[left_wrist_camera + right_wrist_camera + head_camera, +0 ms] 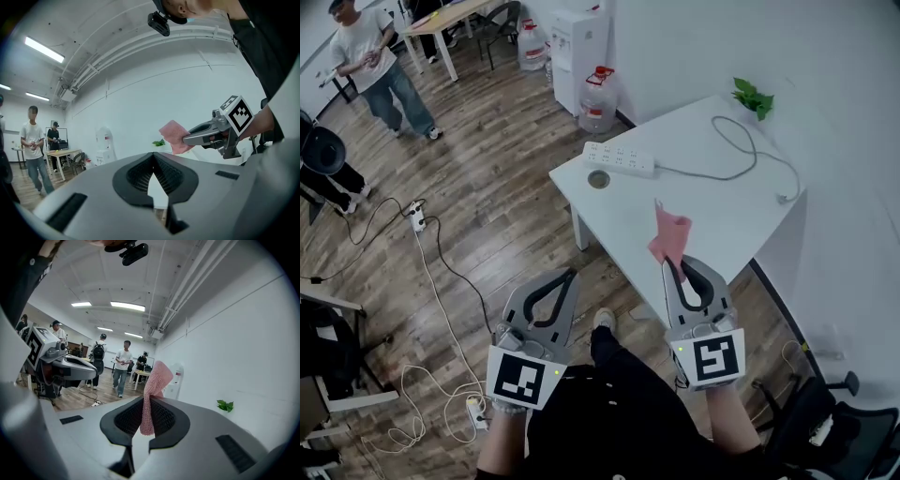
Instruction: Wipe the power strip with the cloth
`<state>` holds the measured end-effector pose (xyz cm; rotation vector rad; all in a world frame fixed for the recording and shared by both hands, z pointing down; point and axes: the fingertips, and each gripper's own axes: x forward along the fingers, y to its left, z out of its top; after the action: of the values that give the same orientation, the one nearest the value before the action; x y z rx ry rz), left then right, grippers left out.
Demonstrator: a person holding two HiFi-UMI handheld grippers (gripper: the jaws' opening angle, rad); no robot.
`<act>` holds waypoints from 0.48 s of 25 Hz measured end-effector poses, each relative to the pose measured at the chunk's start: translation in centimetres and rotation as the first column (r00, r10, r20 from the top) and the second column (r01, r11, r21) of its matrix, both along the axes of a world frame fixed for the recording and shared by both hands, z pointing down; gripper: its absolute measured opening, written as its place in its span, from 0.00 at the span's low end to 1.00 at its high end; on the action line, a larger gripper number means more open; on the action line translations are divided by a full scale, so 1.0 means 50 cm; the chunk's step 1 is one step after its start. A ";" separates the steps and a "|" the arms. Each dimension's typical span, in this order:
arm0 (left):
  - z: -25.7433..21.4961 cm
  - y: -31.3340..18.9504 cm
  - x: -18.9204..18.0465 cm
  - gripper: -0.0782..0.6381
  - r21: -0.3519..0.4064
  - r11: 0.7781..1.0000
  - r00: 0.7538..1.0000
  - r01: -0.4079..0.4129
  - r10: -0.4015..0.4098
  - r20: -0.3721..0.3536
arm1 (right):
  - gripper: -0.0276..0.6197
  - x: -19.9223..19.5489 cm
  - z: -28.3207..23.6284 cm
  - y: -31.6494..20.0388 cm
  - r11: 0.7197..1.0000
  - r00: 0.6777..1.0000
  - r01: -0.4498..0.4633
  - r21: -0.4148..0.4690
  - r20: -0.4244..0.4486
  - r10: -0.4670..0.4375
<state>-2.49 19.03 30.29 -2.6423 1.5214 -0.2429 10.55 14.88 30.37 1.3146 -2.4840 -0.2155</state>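
1. My right claw (675, 268) is clamped on the pink cloth (669, 234) and hangs over the near corner of the white bench (722, 216). The cloth stands up past the tips, and the right gripper view shows a fold of it pinched between the jaws
2. My left claw (571, 275) has its jaws together at the tips and holds nothing. It hovers over the wooden floor (487, 187), just off the bench's near-left edge
3. The power strip (620, 157) lies flat along the bench's far-left edge, well apart from both claws and the cloth
4. A round grommet (598, 179) sits in the bench top just beside the strip, towards the left corner
5. A grey cable (733, 150) leaves the strip's right end, loops near the far corner and ends in a plug (783, 198) at the right edge
6. A small green plant (753, 97) stands at the far corner
7. Beyond the bench, on the floor, are water bottles (598, 98), a white dispenser (579, 42), loose cords (441, 281) and a standing person (375, 66)
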 end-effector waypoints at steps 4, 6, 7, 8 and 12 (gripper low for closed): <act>-0.009 -0.079 -0.001 0.13 0.006 1.000 1.000 0.010 -0.010 0.002 | 0.12 0.000 0.000 -0.076 1.000 1.000 0.014 -0.023 -0.010 -0.014; -0.010 -0.115 0.001 0.13 0.006 1.000 1.000 0.013 -0.013 0.006 | 0.12 0.003 0.004 -0.112 0.999 1.000 0.017 -0.031 -0.012 -0.017; -0.011 -0.132 0.002 0.13 0.004 1.000 1.000 0.016 -0.016 0.006 | 0.12 0.004 0.005 -0.131 0.999 1.000 0.018 -0.033 -0.012 -0.018; -0.011 -0.149 0.002 0.13 0.003 1.000 1.000 0.018 -0.018 0.005 | 0.12 0.004 0.005 -0.148 0.999 1.000 0.020 -0.032 -0.012 -0.020; -0.014 -0.212 0.002 0.13 -0.002 1.000 1.000 0.026 -0.026 0.003 | 0.12 0.003 0.002 -0.207 0.999 0.999 0.031 -0.035 -0.011 -0.031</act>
<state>-2.41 8.41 29.60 -2.6239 1.5562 -0.2500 10.69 4.53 30.47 1.2583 -2.4886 -0.1859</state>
